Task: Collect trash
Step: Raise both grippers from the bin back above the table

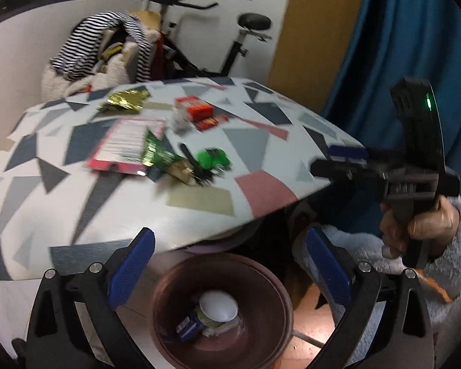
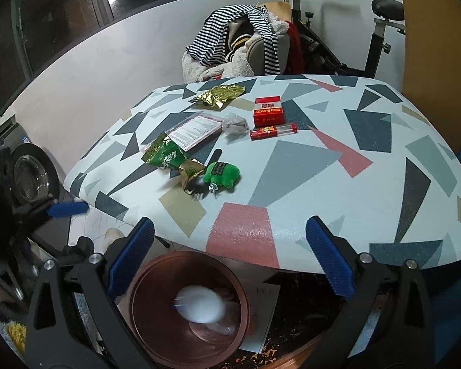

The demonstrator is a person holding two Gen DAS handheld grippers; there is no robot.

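Note:
A brown bin (image 1: 224,313) (image 2: 187,307) stands on the floor below the table's near edge, with a white cup (image 1: 218,306) (image 2: 201,304) and other scraps inside. Both grippers hover above it. My left gripper (image 1: 227,264) is open and empty. My right gripper (image 2: 230,258) is open and empty; it also shows in the left wrist view (image 1: 347,161). On the patterned table (image 2: 322,169) lie a green wrapper (image 2: 169,156), a gold wrapper (image 2: 219,95), a crumpled clear wrapper (image 2: 235,123), a red box (image 2: 268,111) and a red tube (image 2: 273,131).
A green plush keyring (image 2: 221,175) and a pink-edged card (image 2: 196,130) also lie on the table. A chair heaped with striped clothes (image 2: 239,37) and an exercise bike (image 2: 353,30) stand behind it. A blue curtain (image 1: 399,46) hangs at the right.

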